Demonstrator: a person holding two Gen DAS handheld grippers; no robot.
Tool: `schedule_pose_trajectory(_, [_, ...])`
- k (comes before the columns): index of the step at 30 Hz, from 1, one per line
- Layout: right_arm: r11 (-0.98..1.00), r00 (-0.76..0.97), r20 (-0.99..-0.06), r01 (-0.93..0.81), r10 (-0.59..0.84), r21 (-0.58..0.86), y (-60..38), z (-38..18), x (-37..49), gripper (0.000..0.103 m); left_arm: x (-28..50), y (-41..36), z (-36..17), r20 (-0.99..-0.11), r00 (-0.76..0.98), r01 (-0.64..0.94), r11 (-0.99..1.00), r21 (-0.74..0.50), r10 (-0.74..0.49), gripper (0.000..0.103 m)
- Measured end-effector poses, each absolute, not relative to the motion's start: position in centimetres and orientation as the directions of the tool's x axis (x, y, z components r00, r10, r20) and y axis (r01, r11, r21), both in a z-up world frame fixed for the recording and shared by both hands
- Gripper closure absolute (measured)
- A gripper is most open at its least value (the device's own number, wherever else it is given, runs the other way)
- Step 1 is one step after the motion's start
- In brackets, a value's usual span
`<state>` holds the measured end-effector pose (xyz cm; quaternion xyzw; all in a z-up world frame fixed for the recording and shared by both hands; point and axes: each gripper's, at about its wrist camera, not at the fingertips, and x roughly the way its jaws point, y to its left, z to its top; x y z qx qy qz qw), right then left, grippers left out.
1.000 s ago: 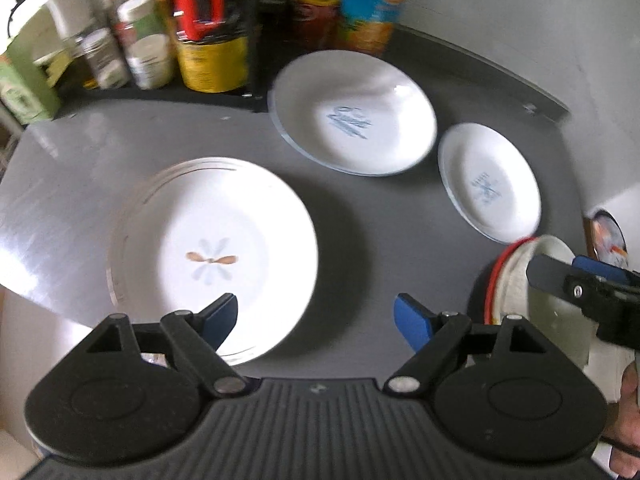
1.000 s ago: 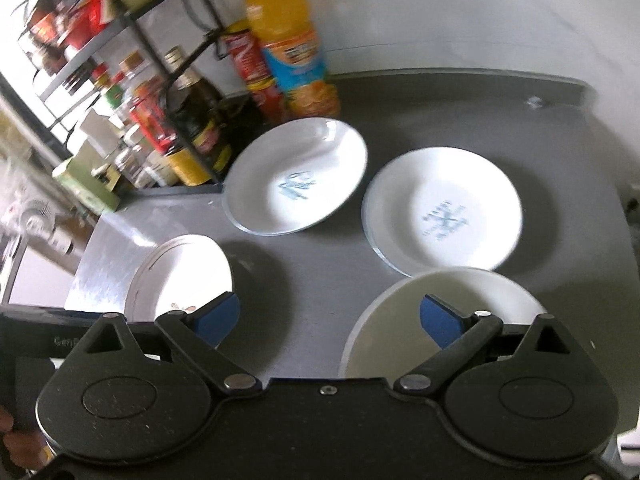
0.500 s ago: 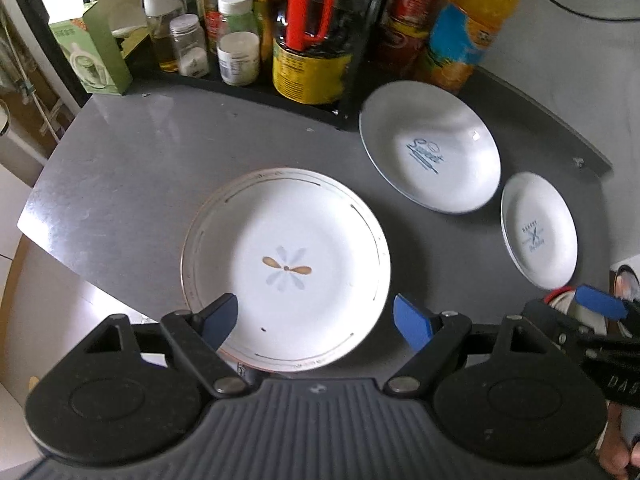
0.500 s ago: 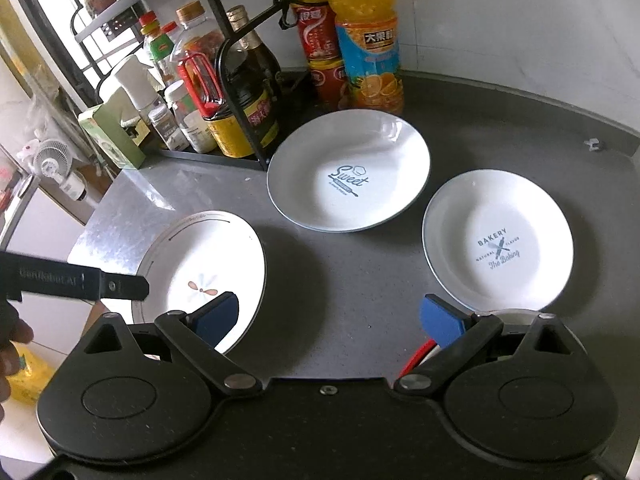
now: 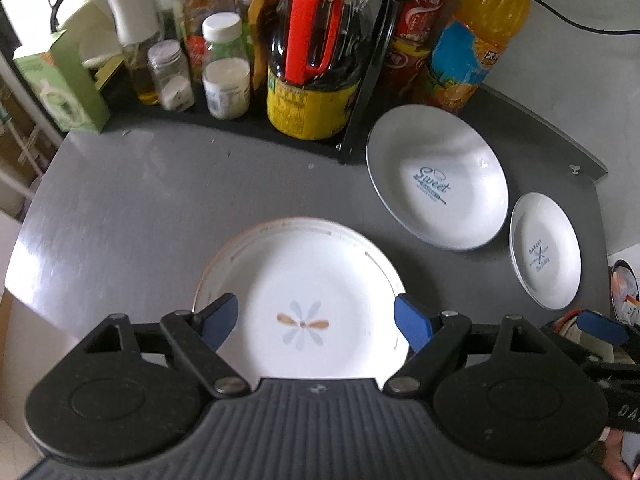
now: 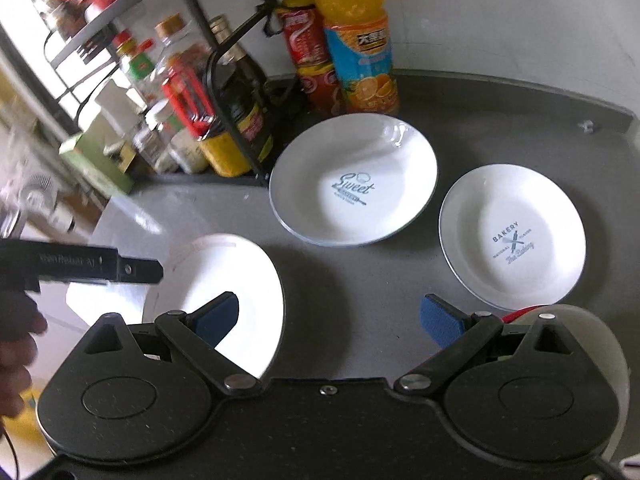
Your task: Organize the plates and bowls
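A white plate with a flower motif lies on the grey counter, directly under my open left gripper, whose blue pads straddle it with nothing held. The same flower plate shows at lower left in the right wrist view. A deep white "Sweet" plate sits near the back, and a smaller "Bakery" plate to its right. My right gripper is open above bare counter. A red-rimmed white bowl lies under its right side, mostly hidden.
A black wire rack packed with jars, bottles and a red-handled jug lines the back left. An orange drink bottle and red cans stand by the wall. The counter edge drops off at left.
Both grippers drew back and tilted up, so the rack and bottles fill more of the view. The flower plate now sits centred between the left fingers. Both stayed open.
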<state>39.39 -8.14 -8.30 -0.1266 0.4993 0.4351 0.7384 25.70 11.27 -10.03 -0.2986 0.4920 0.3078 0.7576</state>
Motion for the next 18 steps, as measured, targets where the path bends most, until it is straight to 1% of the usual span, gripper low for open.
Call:
schedule_pose_trajectory(8, [0.688,0.207,-0.841,-0.685,0.501,0.241,-6.3,-8.5,40.8,0.006,27.5,14.8,-10.7,-0.918,0.378,-0.714,0.67,-0.204,0.123,0.02])
schedule_pose_trajectory(10, [0.71,0.228,-0.843,-0.666,0.487,0.231,-5.8,-8.9,41.6,0.009,28.3,15.4,-11.0,-0.916,0.385,-0.698,0.684,-0.211,0.11,0.021])
schedule_pose_trajectory(14, [0.737,0.253,-0.844,-0.638,0.473,0.222,-4.8,-9.6,43.3,0.021,29.7,16.4,-11.7,-0.906,0.416,-0.683,0.685,-0.255,0.076,0.023])
schedule_pose_trajectory(16, [0.746,0.267,-0.843,-0.631,0.467,0.214,-4.2,-9.9,44.2,0.022,30.5,16.7,-12.1,-0.903,0.425,-0.683,0.68,-0.268,0.071,0.024])
schedule_pose_trajectory(18, [0.75,0.276,-0.843,-0.629,0.462,0.205,-3.6,-10.3,45.1,0.028,31.2,16.9,-12.5,-0.897,0.436,-0.678,0.68,-0.278,0.069,0.026])
